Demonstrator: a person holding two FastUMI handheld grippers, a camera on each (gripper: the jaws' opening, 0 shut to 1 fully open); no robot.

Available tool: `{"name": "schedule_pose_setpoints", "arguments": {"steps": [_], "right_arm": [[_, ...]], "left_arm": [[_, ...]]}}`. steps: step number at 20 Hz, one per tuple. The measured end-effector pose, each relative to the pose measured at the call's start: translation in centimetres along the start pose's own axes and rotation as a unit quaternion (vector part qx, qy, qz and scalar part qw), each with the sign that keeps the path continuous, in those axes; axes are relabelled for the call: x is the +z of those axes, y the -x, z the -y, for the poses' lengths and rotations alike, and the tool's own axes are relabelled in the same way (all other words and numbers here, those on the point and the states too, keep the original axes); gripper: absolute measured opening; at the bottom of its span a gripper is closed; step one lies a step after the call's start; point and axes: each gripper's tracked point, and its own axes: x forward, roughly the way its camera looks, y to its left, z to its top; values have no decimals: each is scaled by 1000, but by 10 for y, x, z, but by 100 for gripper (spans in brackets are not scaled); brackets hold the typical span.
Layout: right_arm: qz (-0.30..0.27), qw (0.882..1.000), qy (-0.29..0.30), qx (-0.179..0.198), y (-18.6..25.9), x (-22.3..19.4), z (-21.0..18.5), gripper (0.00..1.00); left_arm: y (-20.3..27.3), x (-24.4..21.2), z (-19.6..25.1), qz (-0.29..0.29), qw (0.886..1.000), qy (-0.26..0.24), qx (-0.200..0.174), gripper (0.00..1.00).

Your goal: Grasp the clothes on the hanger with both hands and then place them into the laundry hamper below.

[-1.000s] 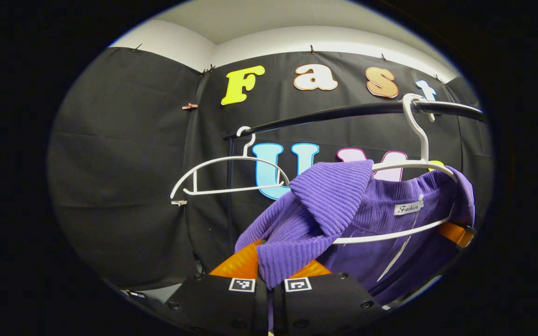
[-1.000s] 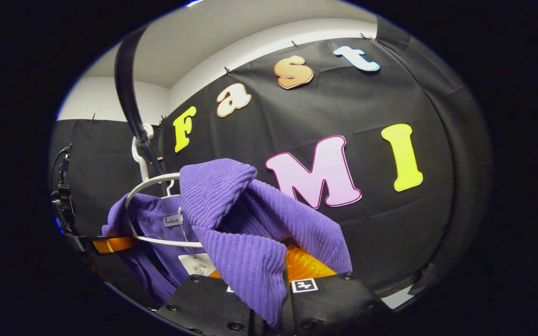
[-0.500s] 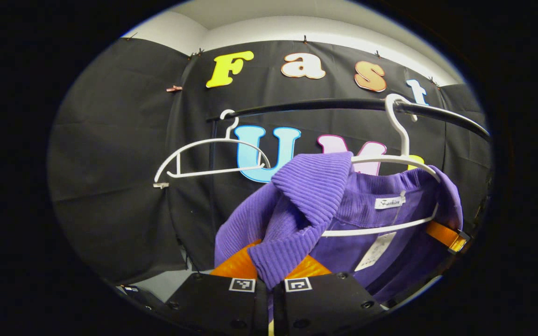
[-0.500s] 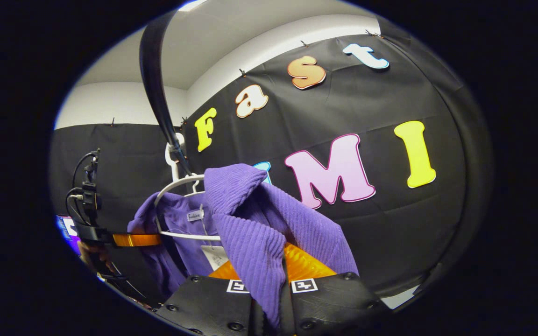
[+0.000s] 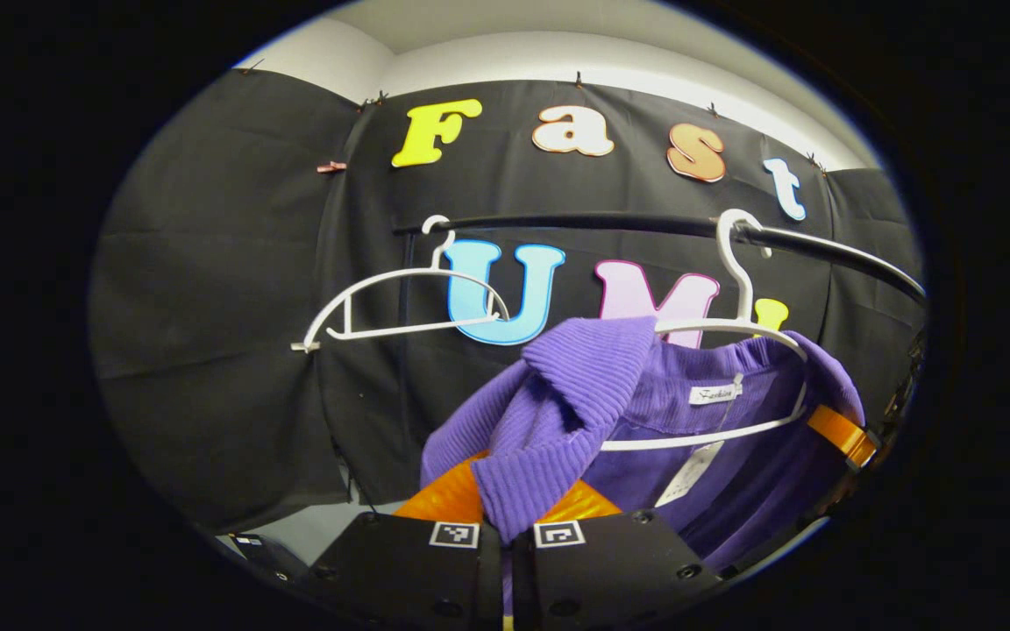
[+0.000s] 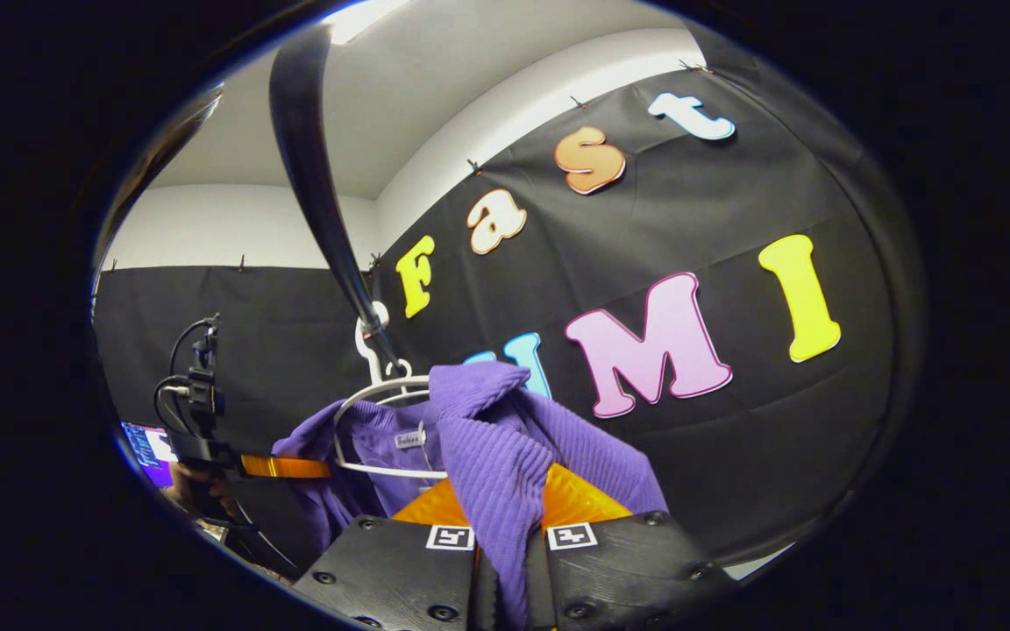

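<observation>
Left gripper point(image 5: 508, 517) clamped on purple top point(image 5: 558, 412) at one shoulder, right gripper point(image 6: 509, 526) clamped on other shoulder; top half on white hanger point(image 5: 737, 329), hooked on black rail point(image 5: 610, 223). Spare hanger point(image 5: 400, 302) further along rail, bare

Left gripper point(image 5: 505, 513) jaws clamp purple sweater point(image 5: 558, 412) — on hanger point(image 5: 724, 350).

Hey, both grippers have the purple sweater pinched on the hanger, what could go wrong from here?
1. The purple sweater is still draped over the white hanger, so pulling it may drag the hanger along or off the black rail.
2. Each grip, left gripper and right gripper, is on one fold of knit near the collar; the fabric might stretch or slip out.
3. The hang tag might snag on the hanger's lower bar.
</observation>
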Motion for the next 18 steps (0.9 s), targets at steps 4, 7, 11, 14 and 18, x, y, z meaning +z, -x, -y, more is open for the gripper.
{"name": "schedule_pose_setpoints", "arguments": {"steps": [4, 7, 11, 14, 18], "right_arm": [[41, 998, -49, -24, -15, 7, 21, 20], [71, 993, -88, -24, -26, 25, 34, 20], [106, 989, -96, -29, -47, 52, 54, 20], [97, 992, -81, -29, -62, 49, 62, 15], [61, 992, -100, -50, -68, 18, 83, 15]], "left_arm": [[-6, 20, -17, 36, 999, -21, 30, 9], [-8, 46, -31, 75, 995, -37, 49, 8], [-25, 74, -38, 113, 990, -72, 53, 8], [-51, 72, -42, 118, 987, -106, 32, 7], [-90, 30, -52, 74, 995, -71, 11, 9]]}}
